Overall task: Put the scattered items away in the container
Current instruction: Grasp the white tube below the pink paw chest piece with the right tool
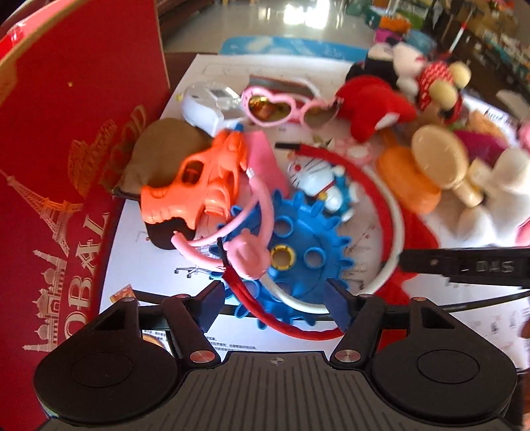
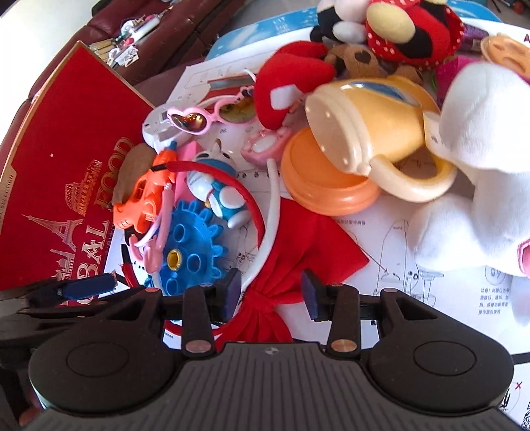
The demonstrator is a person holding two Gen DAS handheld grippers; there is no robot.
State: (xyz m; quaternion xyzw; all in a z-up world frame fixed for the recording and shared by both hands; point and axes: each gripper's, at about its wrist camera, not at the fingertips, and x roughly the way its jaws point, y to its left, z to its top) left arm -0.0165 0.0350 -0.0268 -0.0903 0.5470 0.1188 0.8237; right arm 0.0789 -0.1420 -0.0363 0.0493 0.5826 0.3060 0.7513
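A red gift box point(image 1: 66, 165) stands at the left; it also shows in the right wrist view point(image 2: 66, 159). Scattered toys lie on white paper: a blue gear point(image 1: 298, 252), an orange skull point(image 1: 192, 185), a pink figure point(image 1: 248, 255), a red headband point(image 1: 374, 185), a white headband point(image 1: 396, 232), a Doraemon figure point(image 1: 324, 182) and pink heart sunglasses point(image 1: 288, 106). My left gripper point(image 1: 275, 301) is open just above the gear and headbands. My right gripper point(image 2: 271, 295) is open over a red cloth bow point(image 2: 298, 255), beside the white headband point(image 2: 268, 225).
Plush toys point(image 2: 397, 30) pile at the back right. A cream toy cup point(image 2: 367, 126) leans on an orange lid point(image 2: 324, 185), next to a white plush point(image 2: 487, 159). A white device point(image 1: 208, 106) lies behind the sunglasses. A dark sofa point(image 2: 149, 39) stands beyond.
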